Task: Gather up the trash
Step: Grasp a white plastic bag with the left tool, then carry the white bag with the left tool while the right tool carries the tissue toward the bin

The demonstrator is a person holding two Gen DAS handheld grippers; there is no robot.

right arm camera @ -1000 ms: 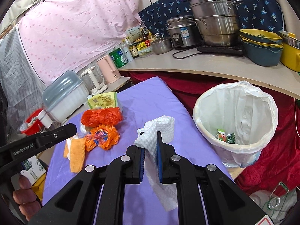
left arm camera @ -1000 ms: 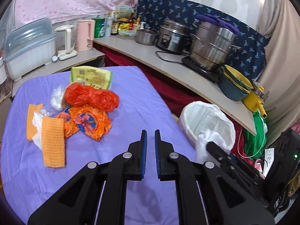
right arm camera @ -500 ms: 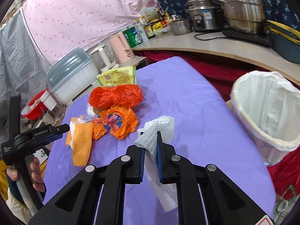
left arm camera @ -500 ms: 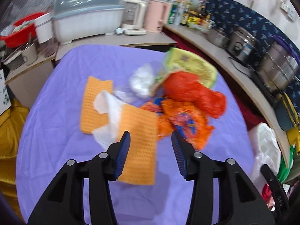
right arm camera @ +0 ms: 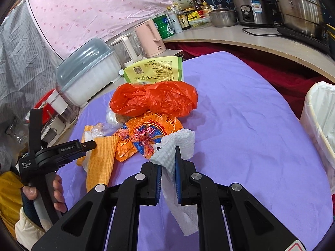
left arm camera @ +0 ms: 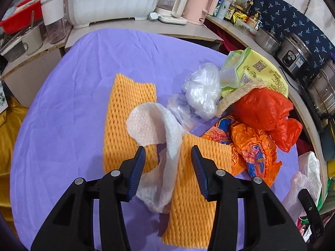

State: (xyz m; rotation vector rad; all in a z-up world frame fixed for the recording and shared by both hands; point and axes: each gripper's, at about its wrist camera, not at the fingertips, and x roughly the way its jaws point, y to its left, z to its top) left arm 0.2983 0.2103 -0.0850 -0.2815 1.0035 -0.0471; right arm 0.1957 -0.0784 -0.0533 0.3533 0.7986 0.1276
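Note:
Trash lies piled on the purple tablecloth (left arm camera: pixel 62 104): two orange foam nets (left arm camera: pixel 127 121), a white paper towel (left arm camera: pixel 159 125), clear plastic (left arm camera: pixel 201 90), a yellow-green packet (left arm camera: pixel 259 71), a red-orange bag (left arm camera: pixel 261 108) and an orange printed bag (left arm camera: pixel 251 146). My left gripper (left arm camera: pixel 168 148) hangs open just over the pile. The towel's strip and the nearer foam net (left arm camera: pixel 194 198) lie between its jaws, and the pads do not press them. My right gripper (right arm camera: pixel 167 152) is shut on another white paper towel (right arm camera: pixel 180 142), held above the cloth near the printed bag (right arm camera: pixel 146 131). The white-lined bin (right arm camera: pixel 320 125) stands off the table's right edge.
A curved counter runs behind the table with a lidded dish box (right arm camera: pixel 88 75), a kettle (right arm camera: pixel 127 48), a pink jug (right arm camera: pixel 152 37), bottles, a rice cooker (right arm camera: pixel 251 6) and steel pots (right arm camera: pixel 297 6). A hand (right arm camera: pixel 56 194) holds the left gripper's handle at lower left.
The left gripper went from shut to open and swung left and down over the pile. The right gripper carried its towel leftward, so the bin slid to the frame's right edge.

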